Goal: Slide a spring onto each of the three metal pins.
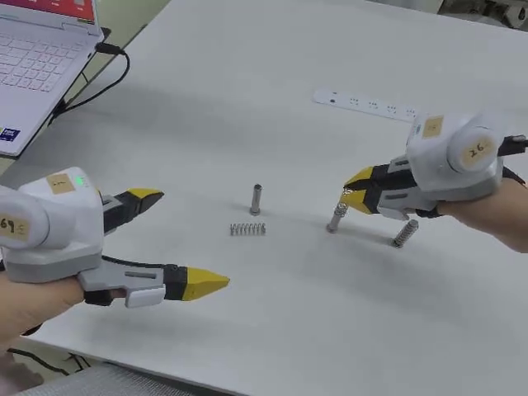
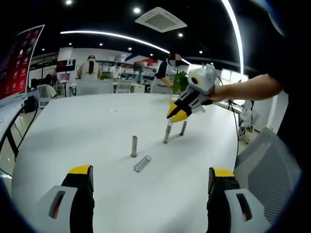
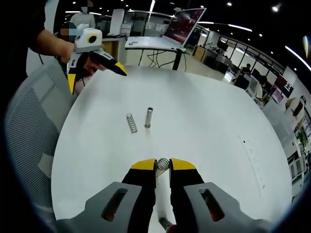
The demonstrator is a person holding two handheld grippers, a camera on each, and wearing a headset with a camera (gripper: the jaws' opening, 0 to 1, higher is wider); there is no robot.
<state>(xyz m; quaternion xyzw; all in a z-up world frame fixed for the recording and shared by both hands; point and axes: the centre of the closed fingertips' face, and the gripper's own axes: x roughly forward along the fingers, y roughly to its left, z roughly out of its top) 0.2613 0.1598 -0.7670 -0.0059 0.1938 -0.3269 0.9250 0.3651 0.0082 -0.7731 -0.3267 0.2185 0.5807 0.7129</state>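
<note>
Pinches the right gripper [image 3: 163,167] almost shut on a spring [image 3: 164,162], steadying it down the middle pin [image 1: 334,223]. Holds the left gripper [image 1: 186,239] wide open and empty, ready for the loose spring [image 1: 247,228] lying just beside the bare pin [image 1: 256,199], likely next.

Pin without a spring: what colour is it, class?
Silvery grey metal. The bare pin shows best in the head view.

a white bench [image 1: 247,82] in an open office carries a laptop [image 1: 33,49] and power strip [image 1: 367,106]; black ceiling, spotlights [image 2: 137,10], vent [image 2: 160,19], grey mesh chair [image 3: 29,121].
</note>
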